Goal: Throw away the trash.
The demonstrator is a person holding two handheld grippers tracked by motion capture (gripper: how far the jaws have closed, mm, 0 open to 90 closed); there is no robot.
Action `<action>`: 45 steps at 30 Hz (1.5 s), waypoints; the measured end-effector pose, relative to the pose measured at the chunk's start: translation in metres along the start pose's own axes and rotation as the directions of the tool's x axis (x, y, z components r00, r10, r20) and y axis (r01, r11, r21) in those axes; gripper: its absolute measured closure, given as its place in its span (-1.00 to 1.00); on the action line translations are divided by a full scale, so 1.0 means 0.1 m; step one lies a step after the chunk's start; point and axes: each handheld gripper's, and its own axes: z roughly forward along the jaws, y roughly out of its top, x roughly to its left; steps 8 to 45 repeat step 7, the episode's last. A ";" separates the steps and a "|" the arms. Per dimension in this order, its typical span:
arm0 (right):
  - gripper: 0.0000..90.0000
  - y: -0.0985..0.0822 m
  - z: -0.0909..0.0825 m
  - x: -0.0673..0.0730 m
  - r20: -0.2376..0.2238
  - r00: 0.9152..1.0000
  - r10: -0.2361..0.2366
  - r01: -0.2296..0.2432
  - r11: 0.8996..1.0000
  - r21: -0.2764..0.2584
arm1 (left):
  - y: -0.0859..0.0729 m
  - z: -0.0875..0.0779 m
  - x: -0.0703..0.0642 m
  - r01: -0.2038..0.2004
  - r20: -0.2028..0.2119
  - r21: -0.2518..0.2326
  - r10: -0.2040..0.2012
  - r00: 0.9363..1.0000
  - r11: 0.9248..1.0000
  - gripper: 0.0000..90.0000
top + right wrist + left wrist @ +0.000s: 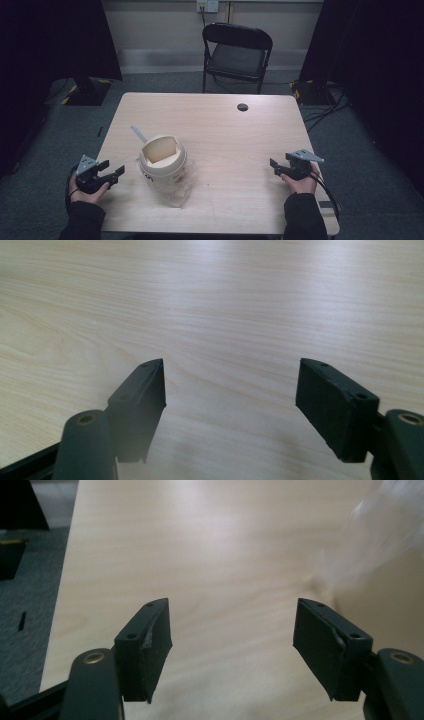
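A cream tub point(163, 161) stands upright on the left half of the wooden table point(225, 125), its top open and a pale flap or lid piece leaning inside. A clear plastic bag point(182, 187) lies crumpled around its base on the near side, and a white spoon point(138, 133) lies just behind it, the handle pointing away toward the far left. The left gripper point(116, 172) sits low at the table's left edge, held in the person's left hand point(85, 192), near the tub but apart from it; its jaws stand wide apart with nothing between them, and the left gripper view shows bare wood there, with a blur of the bag point(380, 535) at the upper right. The right gripper point(274, 166) rests near the right edge, well apart from the tub, in the right hand point(302, 185); its jaws are also spread with nothing between them. A black chair point(236, 55) stands beyond the table.
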 end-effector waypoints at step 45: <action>-0.51 -0.03 -0.05 -0.11 0.041 0.999 0.002 -0.004 1.000 0.029 | -0.08 0.07 -0.01 -0.033 -0.032 0.103 0.036 0.999 0.994 -0.35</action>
